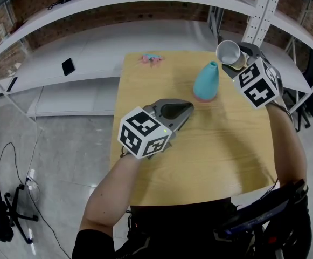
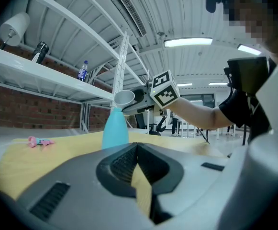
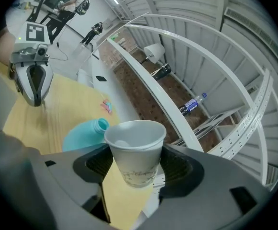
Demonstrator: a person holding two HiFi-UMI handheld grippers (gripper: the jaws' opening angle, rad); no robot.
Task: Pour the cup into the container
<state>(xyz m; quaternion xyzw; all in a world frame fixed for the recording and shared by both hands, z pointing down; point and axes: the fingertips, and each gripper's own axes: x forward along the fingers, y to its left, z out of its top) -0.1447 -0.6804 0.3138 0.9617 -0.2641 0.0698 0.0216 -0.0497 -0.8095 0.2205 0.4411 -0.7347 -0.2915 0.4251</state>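
Right tongs [image 3: 136,166] clamp a white paper cup [image 3: 135,150] by its lower body. The cup is tipped, its mouth just above and beside the open neck of the teal container [image 1: 206,82]. The container stands upright on the table [image 1: 210,155], toward the far right. Left tongs [image 2: 138,150] are pressed together with nothing between them and hover over mid-table, near the container. A small pink item [image 1: 152,59] lies at the far table edge.

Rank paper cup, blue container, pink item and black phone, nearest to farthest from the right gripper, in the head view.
1. Paper cup: in its jaws.
2. Blue container: just left.
3. Pink item: far edge of table.
4. Black phone: far-left shelf.
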